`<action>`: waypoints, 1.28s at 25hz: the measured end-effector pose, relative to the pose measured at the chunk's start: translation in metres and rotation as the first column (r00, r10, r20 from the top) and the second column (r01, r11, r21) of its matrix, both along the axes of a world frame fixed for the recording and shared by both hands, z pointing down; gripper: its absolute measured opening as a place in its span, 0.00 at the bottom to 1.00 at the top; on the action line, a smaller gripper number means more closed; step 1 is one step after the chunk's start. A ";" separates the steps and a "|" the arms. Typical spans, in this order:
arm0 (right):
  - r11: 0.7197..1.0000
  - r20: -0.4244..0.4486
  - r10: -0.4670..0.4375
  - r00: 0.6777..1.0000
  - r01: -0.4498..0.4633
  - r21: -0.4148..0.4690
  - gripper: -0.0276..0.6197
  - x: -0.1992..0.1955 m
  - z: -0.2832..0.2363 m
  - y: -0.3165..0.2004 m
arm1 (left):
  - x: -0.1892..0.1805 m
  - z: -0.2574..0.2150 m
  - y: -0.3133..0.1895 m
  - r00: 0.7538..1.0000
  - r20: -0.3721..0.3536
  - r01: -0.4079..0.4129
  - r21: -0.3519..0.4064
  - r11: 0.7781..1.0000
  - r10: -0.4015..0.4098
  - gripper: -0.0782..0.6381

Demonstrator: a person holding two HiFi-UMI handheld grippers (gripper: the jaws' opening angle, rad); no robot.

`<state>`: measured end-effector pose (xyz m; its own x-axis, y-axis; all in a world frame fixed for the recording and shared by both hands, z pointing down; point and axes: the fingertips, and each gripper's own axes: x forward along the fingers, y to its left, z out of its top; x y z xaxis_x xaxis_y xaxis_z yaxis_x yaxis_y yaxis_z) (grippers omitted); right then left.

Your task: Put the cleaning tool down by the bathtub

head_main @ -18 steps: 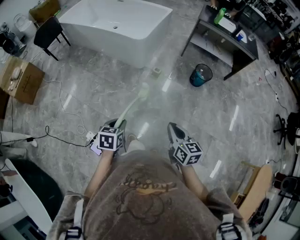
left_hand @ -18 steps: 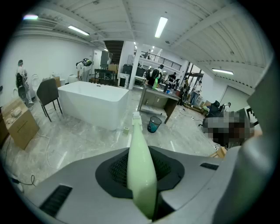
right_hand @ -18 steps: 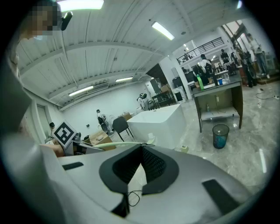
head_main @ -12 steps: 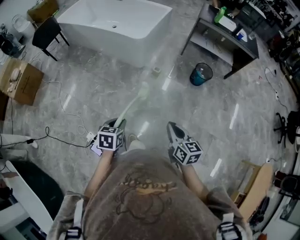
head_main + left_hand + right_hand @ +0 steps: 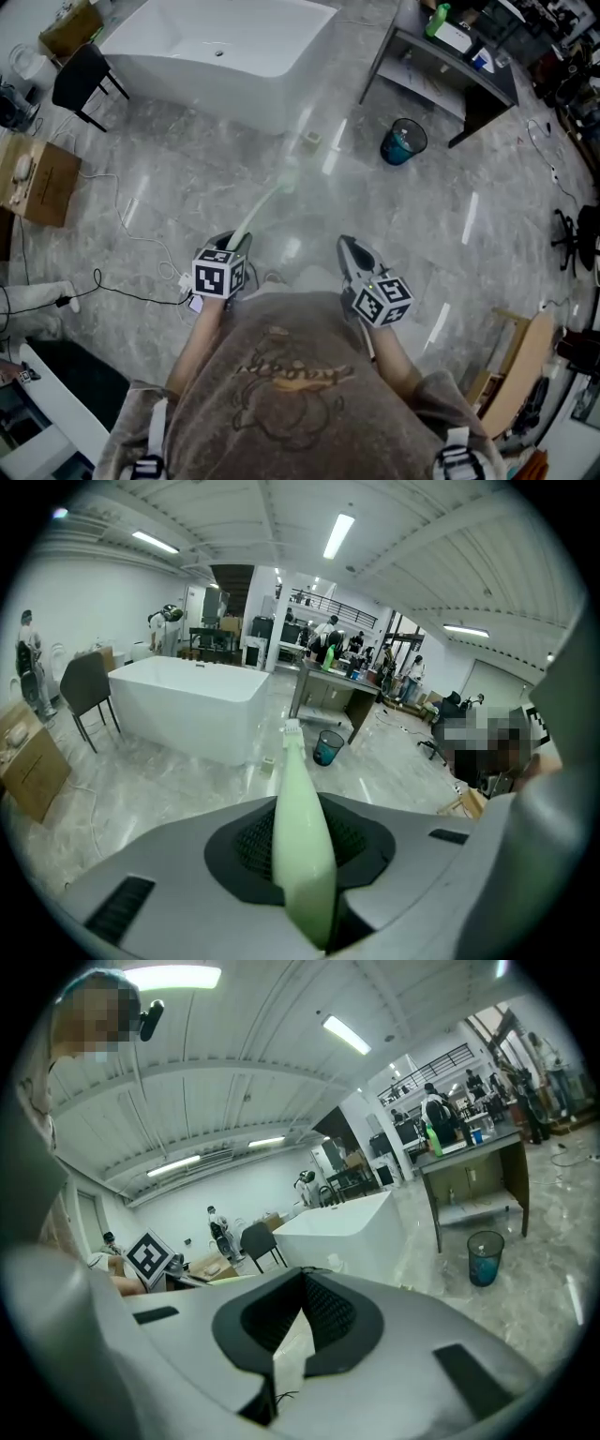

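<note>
Head view: left gripper clamped on pale green cleaning tool, tool head out over floor toward bathtub, well apart from it. Right gripper alongside, apart from tool.
Left gripper view: jaws pinch tool handle, brush end aimed between bathtub and blue bin.
Right gripper view: right gripper jaw tips together, nothing between. Bathtub ahead.

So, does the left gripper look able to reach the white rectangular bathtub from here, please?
Probably not yet. The left gripper, shut on the pale green long-handled cleaning tool, is well short of the white bathtub; mostly open grey floor lies between, so stepping closer looks possible.
</note>
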<state>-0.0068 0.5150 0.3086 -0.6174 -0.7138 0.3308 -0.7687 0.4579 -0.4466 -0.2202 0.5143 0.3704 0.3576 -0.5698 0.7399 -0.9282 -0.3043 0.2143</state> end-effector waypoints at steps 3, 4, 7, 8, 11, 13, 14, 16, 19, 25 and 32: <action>1.000 0.002 0.025 1.000 -0.025 0.000 0.04 -0.001 0.000 -0.008 | -0.005 0.002 -0.012 1.000 0.006 -0.028 0.003 1.000 0.028 0.22; 0.999 0.000 0.033 0.999 -0.033 -0.004 0.04 -0.001 0.000 -0.009 | -0.006 0.003 -0.015 0.999 0.006 -0.034 -0.001 0.999 0.034 0.22; 0.999 -0.007 0.053 0.999 -0.053 -0.008 0.04 0.002 -0.001 -0.020 | -0.005 0.005 -0.028 0.999 0.000 -0.050 -0.012 0.999 0.050 0.22; 0.998 -0.008 0.059 0.998 -0.059 -0.010 0.04 0.004 0.000 -0.025 | -0.003 0.007 -0.034 0.998 -0.001 -0.055 -0.016 0.998 0.055 0.22; 0.997 -0.009 0.074 0.997 -0.074 -0.014 0.04 0.010 0.003 -0.045 | 0.005 0.010 -0.058 0.998 0.001 -0.070 -0.019 0.997 0.070 0.22; 0.996 -0.007 0.084 0.996 -0.084 -0.016 0.04 0.015 0.006 -0.063 | 0.010 0.012 -0.079 0.997 0.004 -0.078 -0.014 0.997 0.079 0.22; 0.996 -0.007 0.089 0.996 -0.089 -0.019 0.04 0.017 0.009 -0.072 | 0.013 0.013 -0.089 0.997 0.005 -0.081 -0.013 0.997 0.081 0.22; 0.995 -0.009 0.096 0.995 -0.096 -0.024 0.04 0.021 0.013 -0.092 | 0.017 0.014 -0.109 0.996 0.007 -0.084 -0.011 0.996 0.084 0.22; 0.995 -0.004 0.102 0.995 -0.102 -0.021 0.04 0.025 0.015 -0.129 | 0.022 0.015 -0.143 0.996 0.013 -0.089 -0.005 0.996 0.089 0.22; 0.993 0.002 0.117 0.993 -0.117 -0.021 0.04 0.035 0.017 -0.198 | 0.032 0.020 -0.207 0.995 0.019 -0.101 -0.011 0.995 0.101 0.22; 0.993 0.007 0.113 0.994 -0.112 -0.040 0.04 0.058 0.012 -0.278 | 0.059 0.020 -0.280 0.994 0.019 -0.110 -0.046 0.993 0.111 0.22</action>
<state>0.0514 0.2372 0.3205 -0.5371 -0.7652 0.3550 -0.8101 0.3506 -0.4699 -0.1616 0.2341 0.3909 0.4006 -0.4940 0.7717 -0.8938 -0.3961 0.2104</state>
